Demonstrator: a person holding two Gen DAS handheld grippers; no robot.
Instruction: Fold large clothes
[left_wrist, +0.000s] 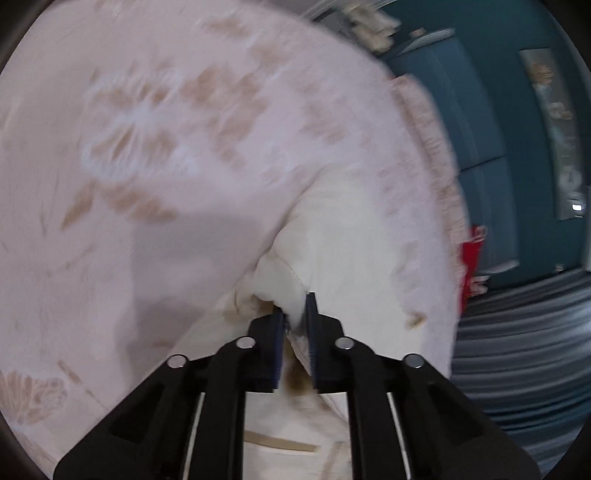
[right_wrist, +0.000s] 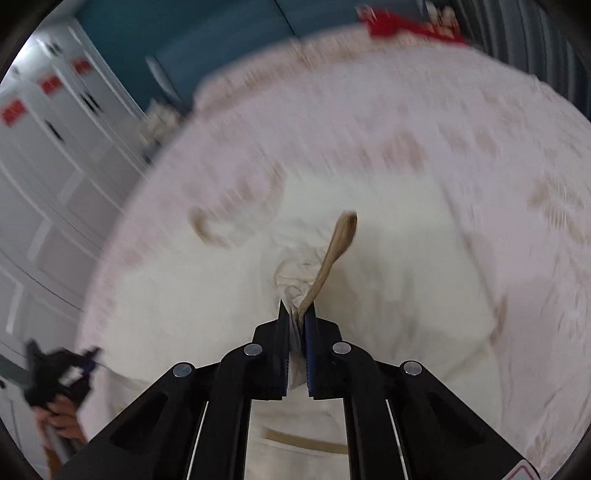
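- Left wrist view: the left hand-held gripper (left_wrist: 294, 314) was closed down on a bunched fold of the cream garment (left_wrist: 354, 236), with cloth pinched between its two black fingers (left_wrist: 275, 332).
- The garment lay on a pale pink bedspread (left_wrist: 147, 147) printed with tan leaf shapes, which filled most of the view; the picture was smeared with motion blur.
- A fringed, tan-flecked border (left_wrist: 439, 177) ran along the bedspread's right edge.
- Beyond that edge stood teal cabinet panels (left_wrist: 480, 122). A red item (left_wrist: 474, 254) showed just past the border, too blurred to identify. A grey striped floor covering (left_wrist: 517, 350) lay at lower right.
- Right wrist view: the right hand-held gripper (right_wrist: 297, 314) was likewise clamped tight, crumpled cream cloth and the base of a tan strap (right_wrist: 338, 243) caught between its fingers (right_wrist: 282, 332). The strap stood up and away from the tips.
- The cream garment (right_wrist: 388, 295) spread across the middle of the pink bedspread (right_wrist: 480, 147), with a tan-trimmed band (right_wrist: 303, 441) visible between the gripper's arms.
- At lower left the other hand-held gripper appeared, held by a person's hand (right_wrist: 61, 417), at the garment's near edge.
- White panelled cabinets (right_wrist: 48, 177) with red labels lined the left; a teal wall (right_wrist: 184, 40) sat behind.
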